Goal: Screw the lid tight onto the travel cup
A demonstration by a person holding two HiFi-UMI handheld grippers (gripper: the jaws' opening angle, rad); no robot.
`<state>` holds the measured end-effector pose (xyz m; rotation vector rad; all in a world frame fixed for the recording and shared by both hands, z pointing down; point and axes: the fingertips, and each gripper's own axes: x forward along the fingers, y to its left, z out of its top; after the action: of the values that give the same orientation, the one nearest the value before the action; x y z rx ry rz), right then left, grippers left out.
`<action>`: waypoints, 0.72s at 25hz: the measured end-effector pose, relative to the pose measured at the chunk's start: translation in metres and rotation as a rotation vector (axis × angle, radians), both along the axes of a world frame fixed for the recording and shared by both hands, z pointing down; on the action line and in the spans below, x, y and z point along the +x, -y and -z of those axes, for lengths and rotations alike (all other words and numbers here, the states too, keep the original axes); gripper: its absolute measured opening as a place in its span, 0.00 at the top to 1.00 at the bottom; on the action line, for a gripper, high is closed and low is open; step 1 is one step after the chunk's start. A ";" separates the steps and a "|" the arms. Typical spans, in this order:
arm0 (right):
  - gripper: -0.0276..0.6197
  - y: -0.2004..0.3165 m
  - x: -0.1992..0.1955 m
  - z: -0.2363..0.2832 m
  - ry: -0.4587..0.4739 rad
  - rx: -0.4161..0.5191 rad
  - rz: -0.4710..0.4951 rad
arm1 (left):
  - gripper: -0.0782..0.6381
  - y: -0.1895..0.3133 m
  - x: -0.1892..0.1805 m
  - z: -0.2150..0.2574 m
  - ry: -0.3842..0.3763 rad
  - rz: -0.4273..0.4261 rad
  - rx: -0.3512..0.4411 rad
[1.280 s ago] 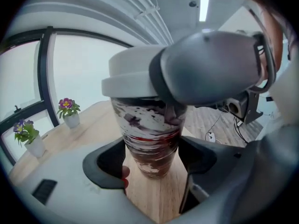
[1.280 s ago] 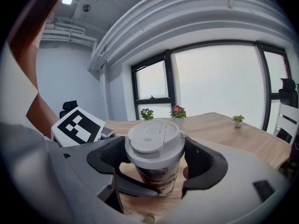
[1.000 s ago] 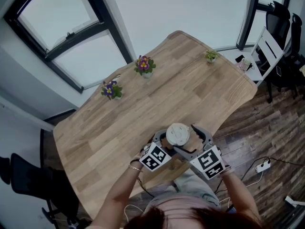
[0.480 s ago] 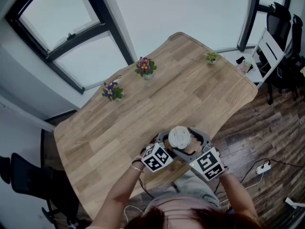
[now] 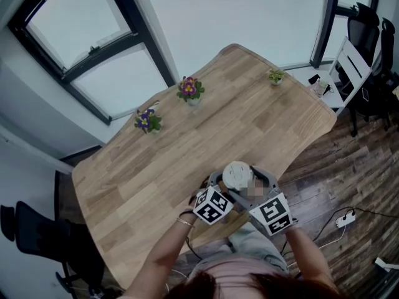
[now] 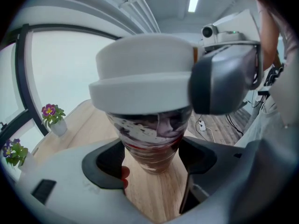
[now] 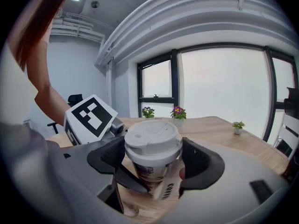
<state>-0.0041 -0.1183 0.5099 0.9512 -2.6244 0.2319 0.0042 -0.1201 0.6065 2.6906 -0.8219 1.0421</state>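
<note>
Two grippers meet at lower centre of the head view, over the table (image 5: 249, 117) edge. The left gripper (image 6: 152, 154) pinches the cup (image 6: 150, 132) by its body. The right gripper (image 7: 153, 157) clamps the lid (image 7: 152, 135) (white, atop the cup).

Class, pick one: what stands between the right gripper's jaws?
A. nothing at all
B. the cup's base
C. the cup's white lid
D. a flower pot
C: in the right gripper view the right gripper has its jaws closed on either side of the white lid, while the left gripper grips the cup body lower down.
</note>
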 end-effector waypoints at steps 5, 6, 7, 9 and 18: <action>0.38 0.005 -0.002 0.000 0.021 0.018 -0.011 | 0.41 0.006 -0.003 0.000 0.013 0.012 -0.001; 0.38 0.007 -0.004 0.000 0.022 0.021 -0.009 | 0.41 0.007 -0.005 0.000 0.012 0.014 0.000; 0.38 0.008 -0.006 -0.001 0.023 0.025 -0.006 | 0.41 0.009 -0.007 0.000 0.010 0.018 0.002; 0.38 0.012 -0.011 -0.001 0.027 0.034 0.004 | 0.41 0.013 -0.011 -0.001 0.009 0.028 0.005; 0.38 0.022 -0.028 -0.003 0.030 0.041 0.042 | 0.41 0.023 -0.028 -0.002 0.010 0.059 -0.007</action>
<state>-0.0317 -0.1407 0.5127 0.9110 -2.6831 0.1833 -0.0242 -0.1434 0.6089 2.6405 -0.8916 1.0441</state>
